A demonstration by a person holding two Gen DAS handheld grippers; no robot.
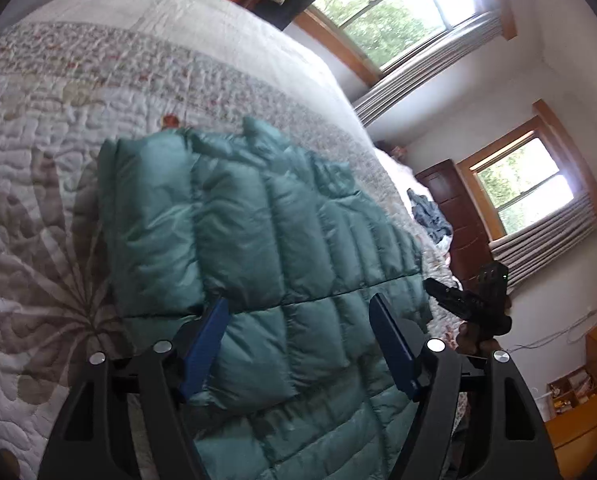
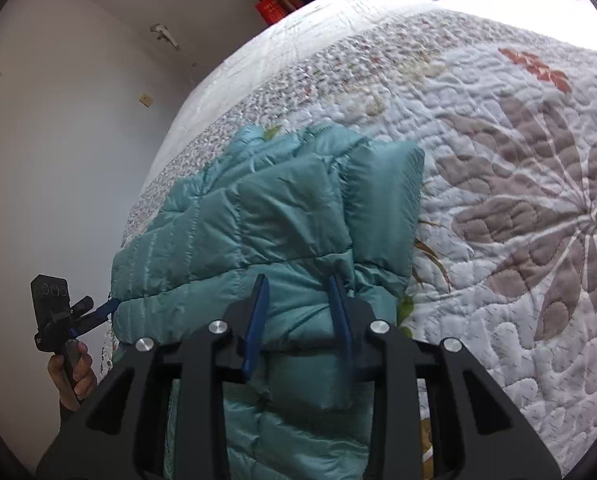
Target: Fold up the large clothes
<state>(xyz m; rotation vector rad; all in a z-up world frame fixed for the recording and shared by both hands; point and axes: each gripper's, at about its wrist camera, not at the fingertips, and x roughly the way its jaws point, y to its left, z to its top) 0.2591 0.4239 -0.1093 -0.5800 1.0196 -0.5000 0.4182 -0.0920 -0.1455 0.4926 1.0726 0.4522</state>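
Observation:
A teal puffer jacket lies folded on a quilted bed, its upper part doubled over the lower. My left gripper is open, its blue fingers spread wide over the jacket's fold line. In the right wrist view the jacket bulges between the narrowed fingers of my right gripper, which is shut on a thick fold of it. The left gripper shows there at the jacket's left edge, held by a hand. The right gripper appears at the jacket's right edge in the left wrist view.
The white quilt with a large brown flower pattern spreads out beside the jacket. Other clothes lie at the bed's far end. Two windows with grey blinds, a dark wooden cabinet and a white wall surround the bed.

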